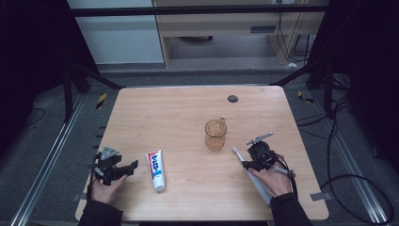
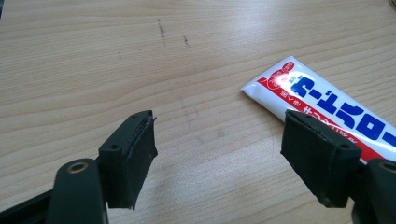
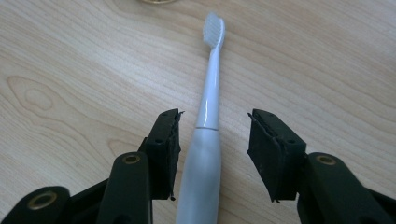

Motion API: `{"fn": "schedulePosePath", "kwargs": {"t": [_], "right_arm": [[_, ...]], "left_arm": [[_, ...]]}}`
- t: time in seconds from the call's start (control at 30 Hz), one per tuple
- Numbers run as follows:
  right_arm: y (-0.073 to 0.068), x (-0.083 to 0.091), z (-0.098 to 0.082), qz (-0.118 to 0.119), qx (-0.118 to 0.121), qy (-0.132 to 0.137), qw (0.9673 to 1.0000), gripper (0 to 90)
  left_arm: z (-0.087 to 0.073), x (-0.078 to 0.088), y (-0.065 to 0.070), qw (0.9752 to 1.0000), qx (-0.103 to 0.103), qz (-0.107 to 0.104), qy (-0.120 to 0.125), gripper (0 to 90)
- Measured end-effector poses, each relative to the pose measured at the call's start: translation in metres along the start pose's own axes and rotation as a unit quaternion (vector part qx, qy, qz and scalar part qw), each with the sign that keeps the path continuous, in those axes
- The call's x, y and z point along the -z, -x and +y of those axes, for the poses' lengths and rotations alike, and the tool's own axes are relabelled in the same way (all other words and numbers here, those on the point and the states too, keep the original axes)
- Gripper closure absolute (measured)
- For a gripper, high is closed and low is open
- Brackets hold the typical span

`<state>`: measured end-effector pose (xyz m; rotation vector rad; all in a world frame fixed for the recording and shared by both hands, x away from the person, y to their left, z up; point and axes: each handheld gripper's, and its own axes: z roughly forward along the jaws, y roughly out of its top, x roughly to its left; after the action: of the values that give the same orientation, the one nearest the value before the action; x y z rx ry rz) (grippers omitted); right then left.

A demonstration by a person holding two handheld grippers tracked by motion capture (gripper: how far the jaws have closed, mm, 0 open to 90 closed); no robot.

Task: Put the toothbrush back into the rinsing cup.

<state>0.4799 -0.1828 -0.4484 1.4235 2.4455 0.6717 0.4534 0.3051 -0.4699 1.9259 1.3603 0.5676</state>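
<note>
Your right gripper (image 3: 212, 154) sits open around the toothbrush (image 3: 208, 107), not squeezing yet (it lies flat, near right). The cup (image 1: 216, 134) waits empty. Your left gripper (image 2: 219, 156) is wide open.

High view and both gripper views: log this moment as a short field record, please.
surface: wooden table
right gripper: open, jaws either side of the toothbrush handle, right pad clear of it
toothbrush: lying flat, bristles toward the glass mug
left gripper: open, nothing between jaws
toothpaste tube: flat, beside left gripper
</note>
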Motion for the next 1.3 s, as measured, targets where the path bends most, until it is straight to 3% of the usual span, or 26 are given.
{"fn": "schedulePosePath", "kwargs": {"t": [0.77, 1.3], "right_arm": [[0.0, -0.014, -0.006, 0.006, 0.007, -0.044, 0.999, 54.3], [0.0, -0.018, -0.007, 0.005, 0.004, -0.06, 0.9982, 62.3]], "left_arm": [[0.0, 0.0, 0.0, 1.0, -0.001, 0.0, -0.001, 25.3], [0.0, 0.001, 0.0, 1.0, -0.001, 0.0, 0.0, 25.3]]}}
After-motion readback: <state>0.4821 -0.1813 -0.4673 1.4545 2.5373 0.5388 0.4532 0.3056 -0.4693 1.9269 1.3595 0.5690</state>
